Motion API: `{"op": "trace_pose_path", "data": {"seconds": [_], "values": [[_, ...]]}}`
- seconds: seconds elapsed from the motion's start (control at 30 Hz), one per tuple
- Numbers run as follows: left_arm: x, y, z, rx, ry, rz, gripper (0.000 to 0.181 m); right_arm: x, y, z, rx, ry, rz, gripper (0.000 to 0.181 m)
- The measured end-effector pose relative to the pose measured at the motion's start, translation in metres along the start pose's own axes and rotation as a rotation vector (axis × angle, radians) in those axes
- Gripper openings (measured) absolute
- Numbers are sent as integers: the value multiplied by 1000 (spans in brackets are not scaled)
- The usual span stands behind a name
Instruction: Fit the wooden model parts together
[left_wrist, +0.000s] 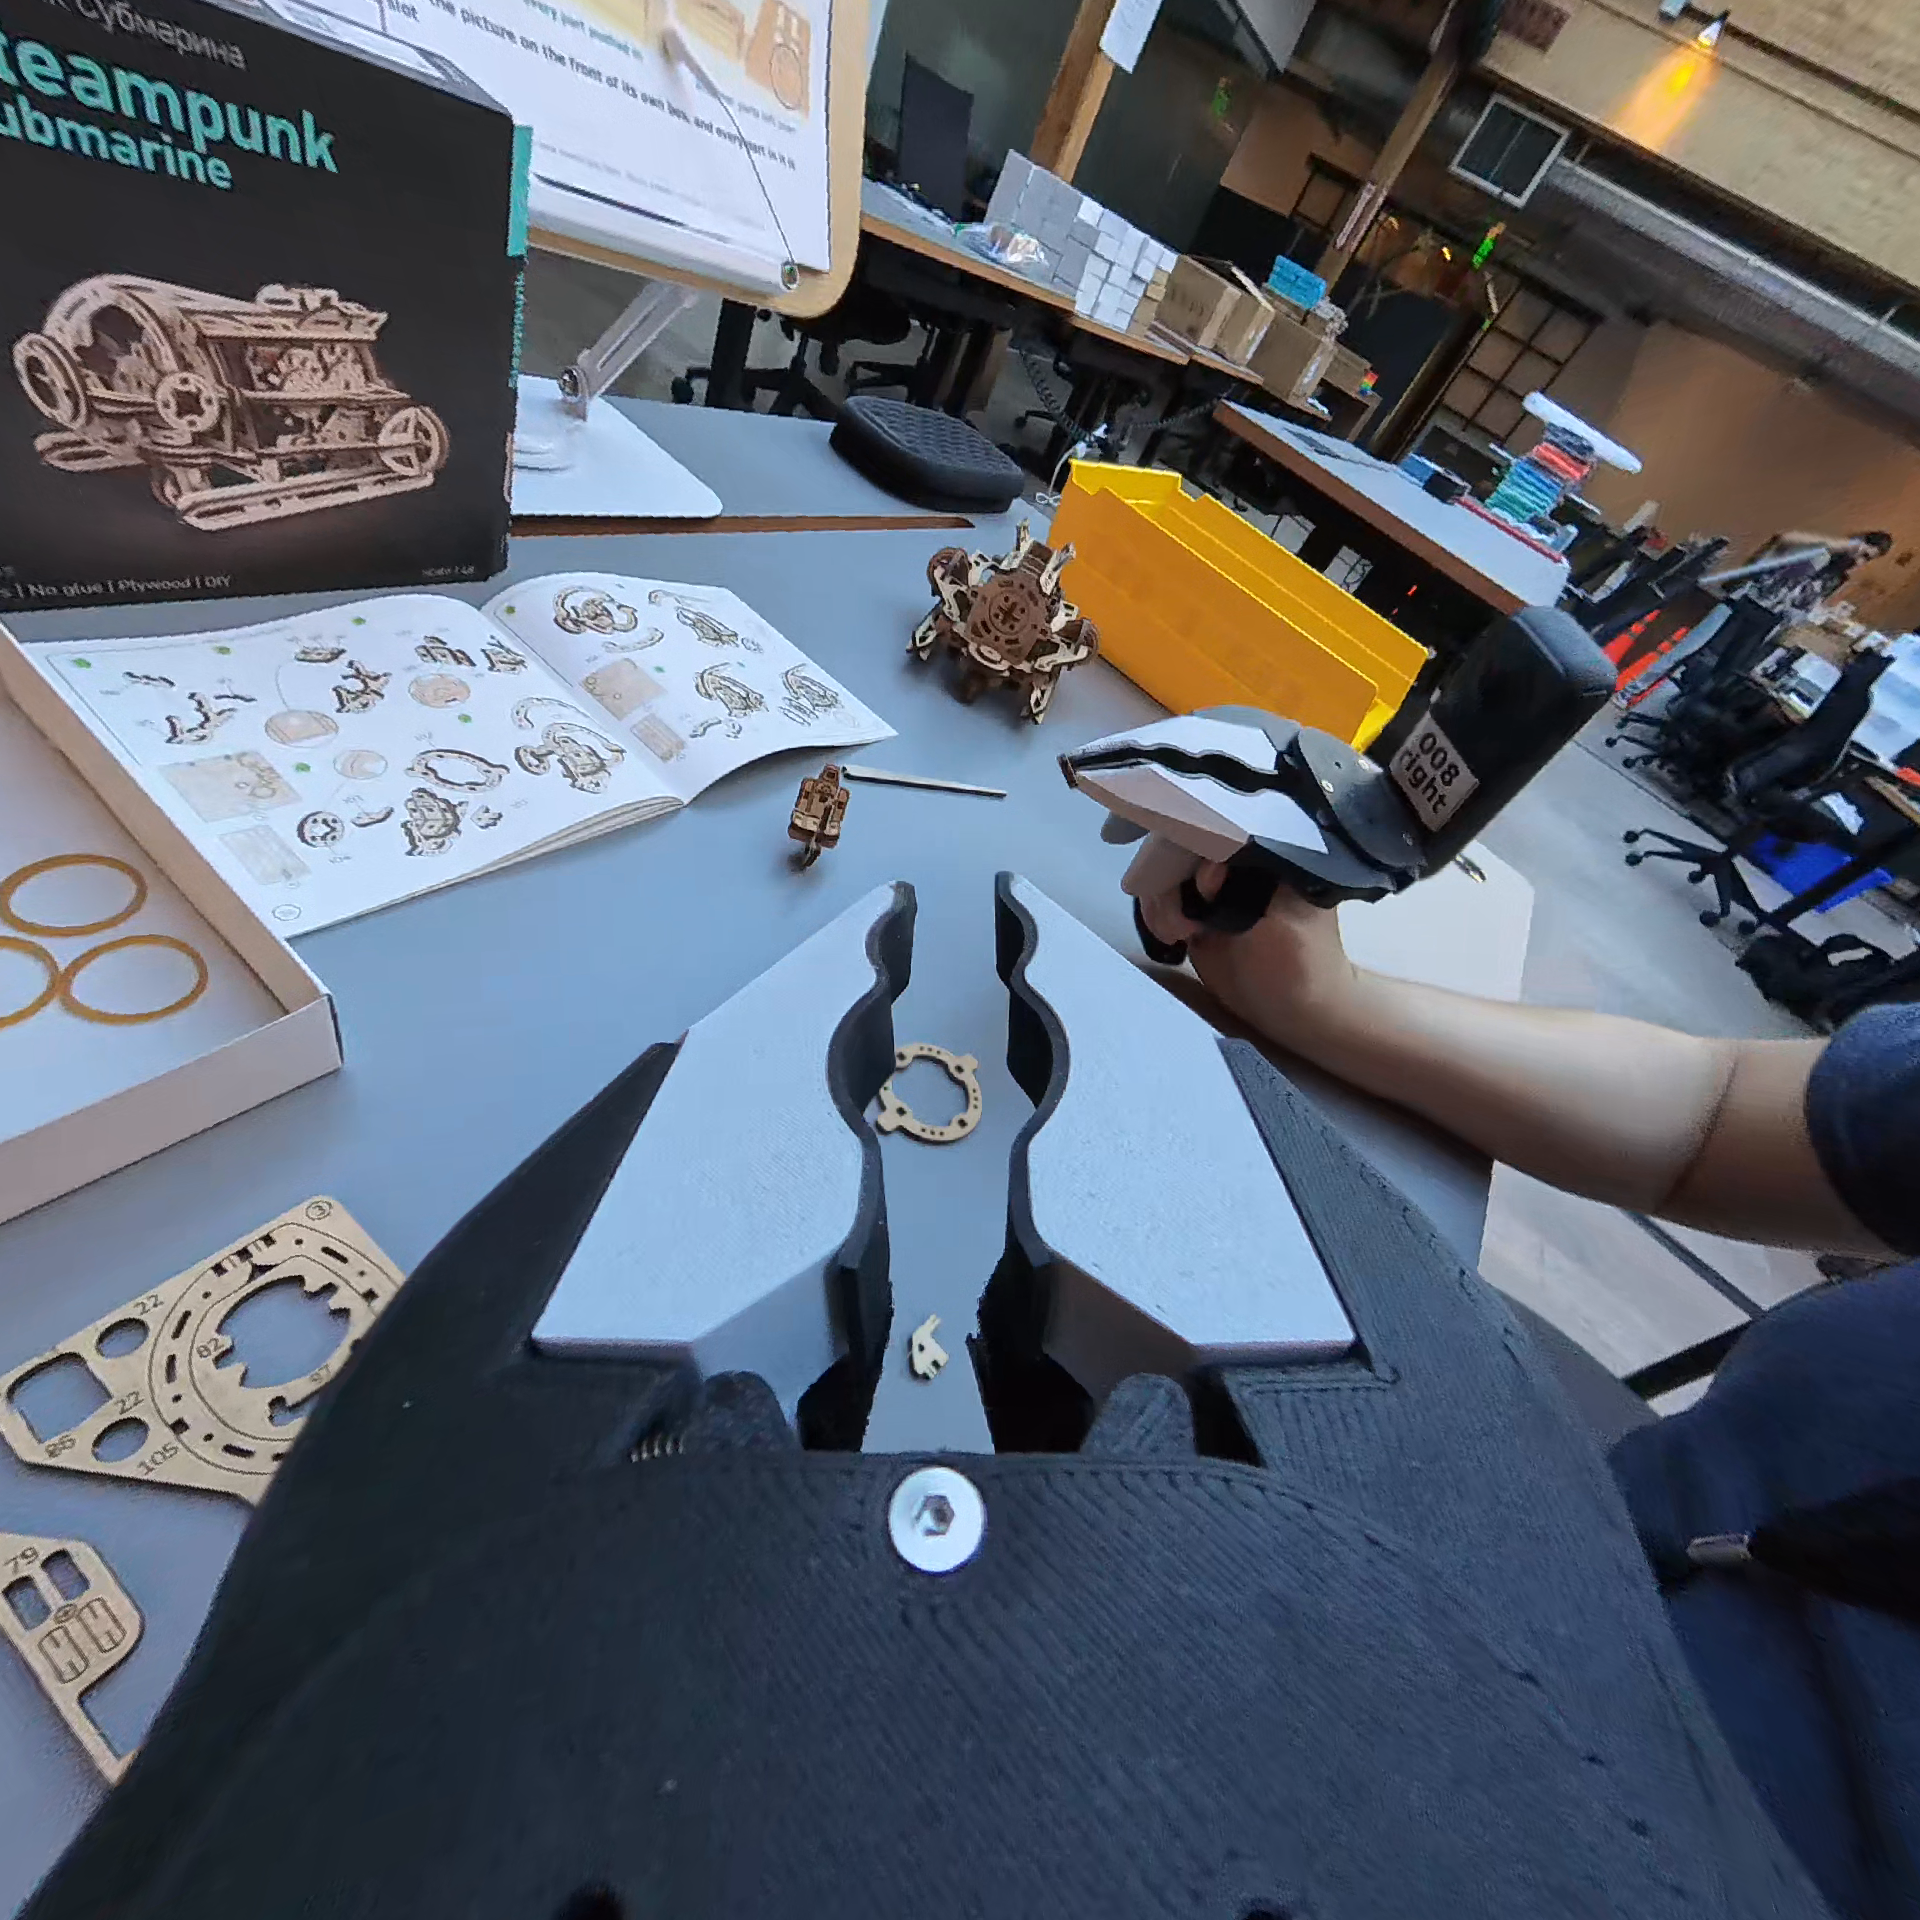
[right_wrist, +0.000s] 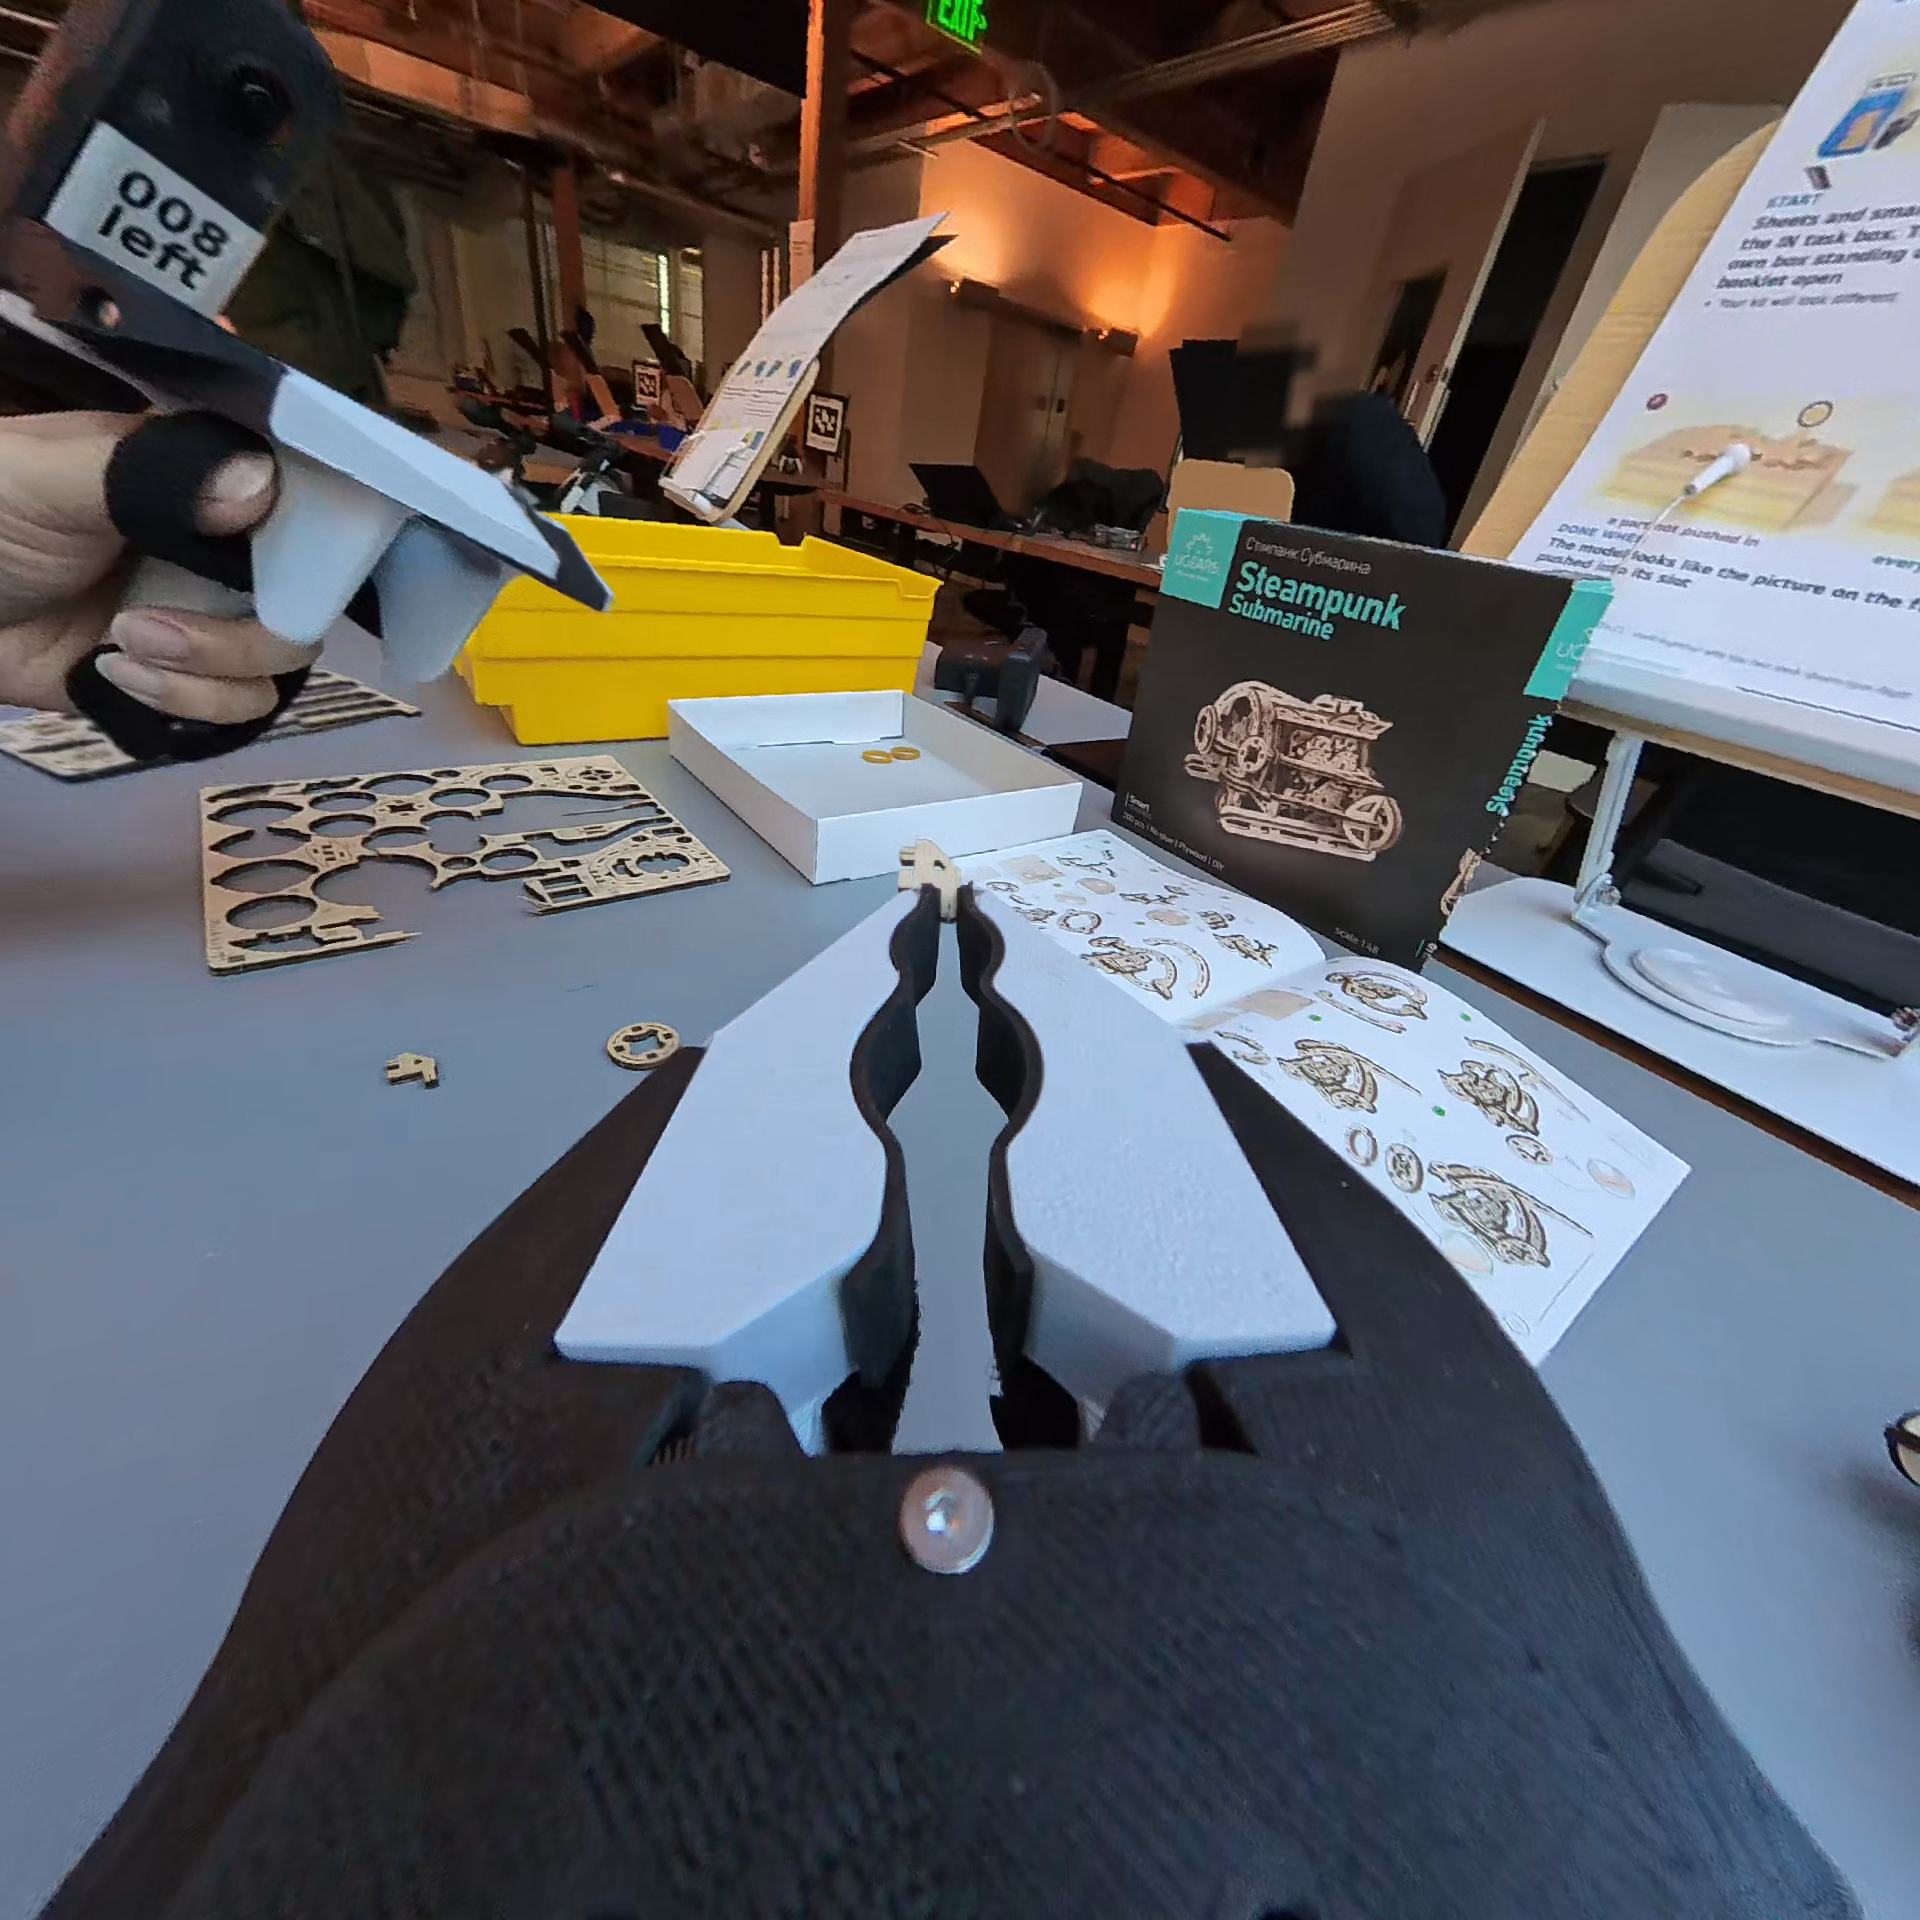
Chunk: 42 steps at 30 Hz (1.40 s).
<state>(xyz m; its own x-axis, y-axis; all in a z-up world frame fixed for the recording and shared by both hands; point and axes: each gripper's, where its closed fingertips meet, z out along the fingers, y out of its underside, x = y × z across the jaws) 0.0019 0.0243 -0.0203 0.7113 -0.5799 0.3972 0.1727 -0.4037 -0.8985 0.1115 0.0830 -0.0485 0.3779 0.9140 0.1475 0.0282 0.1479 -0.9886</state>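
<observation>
My left gripper (left_wrist: 954, 896) is open and empty, held above the grey table (left_wrist: 582, 997). A flat wooden ring part (left_wrist: 930, 1093) and a small wooden piece (left_wrist: 928, 1348) lie on the table between its fingers. My right gripper (right_wrist: 943, 906) is shut on a small notched wooden piece (right_wrist: 928, 871) at its tips, held above the table. The right gripper also shows in the left wrist view (left_wrist: 1072, 767), to the right and ahead. The left gripper shows at the upper left of the right wrist view (right_wrist: 561, 571). The ring part (right_wrist: 643, 1044) and small piece (right_wrist: 412, 1069) lie below it.
A partly built wooden model (left_wrist: 1003, 623), a small wooden assembly (left_wrist: 819, 810) and a thin rod (left_wrist: 925, 781) lie ahead. An open booklet (left_wrist: 416, 727), black kit box (left_wrist: 239, 312), yellow bin (left_wrist: 1226, 613), white box tray (right_wrist: 873, 800) with rubber bands, and punched plywood sheets (right_wrist: 447, 852) surround the work spot. Left tips to right tips: about 12 centimetres.
</observation>
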Motion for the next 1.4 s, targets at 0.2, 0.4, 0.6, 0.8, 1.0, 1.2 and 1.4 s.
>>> {"op": "trace_pose_path", "data": {"seconds": [0.2,0.4,0.6,0.8,1.0,1.2,1.4], "values": [[-1,-22,-6,53,12,11,13,4,-4,-8,17,70,-20,1],[-10,-95,14,23,38,99,17,6,-4,-8,19,85,-13,1],[-9,-77,40,-109,59,83,24,4,-9,-14,36,98,-26,1],[8,-3,34,-47,152,-131,24,-4,-16,-14,55,83,-66,1],[19,27,48,-37,204,-177,24,-24,-18,-1,53,26,-69,1],[25,26,58,23,244,-246,27,-34,-17,-1,39,23,-121,1],[43,26,68,115,305,-330,26,-36,-18,1,36,22,-157,1]]}}
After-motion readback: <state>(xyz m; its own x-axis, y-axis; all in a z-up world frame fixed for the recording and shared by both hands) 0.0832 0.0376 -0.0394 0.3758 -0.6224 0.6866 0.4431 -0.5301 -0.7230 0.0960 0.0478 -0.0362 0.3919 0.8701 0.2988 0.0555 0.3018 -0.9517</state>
